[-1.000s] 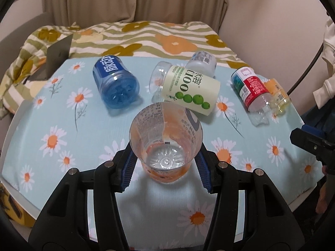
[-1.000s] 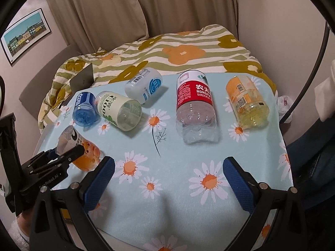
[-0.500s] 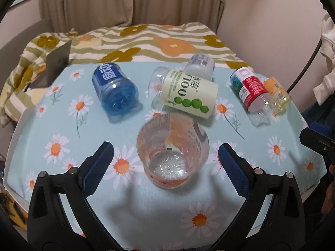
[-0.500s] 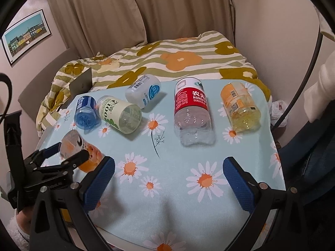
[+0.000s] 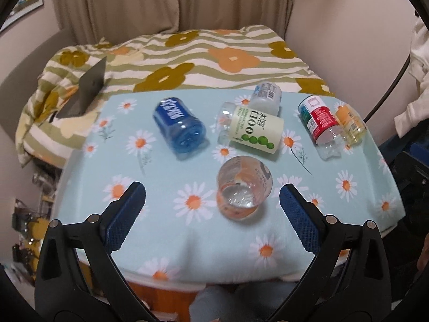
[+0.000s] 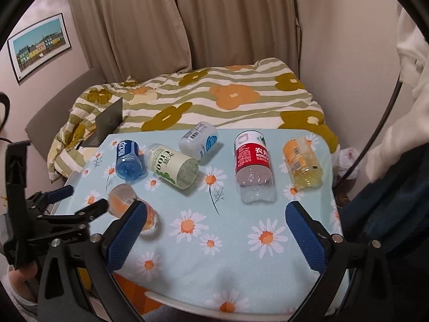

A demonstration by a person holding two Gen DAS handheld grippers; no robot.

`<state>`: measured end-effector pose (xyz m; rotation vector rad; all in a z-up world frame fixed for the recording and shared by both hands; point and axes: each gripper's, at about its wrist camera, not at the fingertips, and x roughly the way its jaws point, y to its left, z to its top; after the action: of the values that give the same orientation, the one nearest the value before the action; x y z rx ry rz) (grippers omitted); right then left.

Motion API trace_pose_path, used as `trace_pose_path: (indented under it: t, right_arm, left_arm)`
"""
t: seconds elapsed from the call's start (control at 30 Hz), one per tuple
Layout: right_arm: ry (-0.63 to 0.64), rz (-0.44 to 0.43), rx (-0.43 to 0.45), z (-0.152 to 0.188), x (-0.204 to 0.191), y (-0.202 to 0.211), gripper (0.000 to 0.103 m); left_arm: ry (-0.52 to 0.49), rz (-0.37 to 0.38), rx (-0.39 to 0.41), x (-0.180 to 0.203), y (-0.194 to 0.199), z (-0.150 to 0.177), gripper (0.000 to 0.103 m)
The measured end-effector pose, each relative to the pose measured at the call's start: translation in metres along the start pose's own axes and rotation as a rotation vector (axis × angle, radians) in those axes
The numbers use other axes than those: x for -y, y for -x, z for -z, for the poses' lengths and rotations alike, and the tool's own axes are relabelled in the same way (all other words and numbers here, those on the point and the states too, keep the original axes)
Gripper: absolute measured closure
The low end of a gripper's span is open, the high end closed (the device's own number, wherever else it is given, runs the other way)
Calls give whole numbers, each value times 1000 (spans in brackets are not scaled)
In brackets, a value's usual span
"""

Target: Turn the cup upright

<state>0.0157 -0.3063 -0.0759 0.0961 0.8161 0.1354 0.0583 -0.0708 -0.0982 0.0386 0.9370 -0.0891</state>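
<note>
Daisy-print desk before floral bed; clear orange-labelled cup at near desk centre, mouth toward me, tilt unclear. My left claw wide, empty; right claw wide, empty. Cup light, thin, crushable, slick: grip mid-wall gently

The cup was clear, glossy plastic, as were the bottles lying nearby. The worktop wore matt woven cloth. The left tongs had matt black plastic arms and rough blue pads.
</note>
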Motion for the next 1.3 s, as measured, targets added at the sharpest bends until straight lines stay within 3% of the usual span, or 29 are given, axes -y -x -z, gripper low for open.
trace_pose_path:
  t: [0.4, 0.6, 1.3]
  right_arm:
    - [-67, 142, -112, 1, -21, 36, 0]
    - [-61, 201, -103, 8, -33, 41, 0]
    - [-53, 222, -80, 4, -48, 43, 0]
  left_arm:
    - [-6, 15, -63, -27, 59, 2, 0]
    - [19, 1, -58, -42, 63, 10, 0]
    - [17, -14, -42, -56, 65, 7, 0]
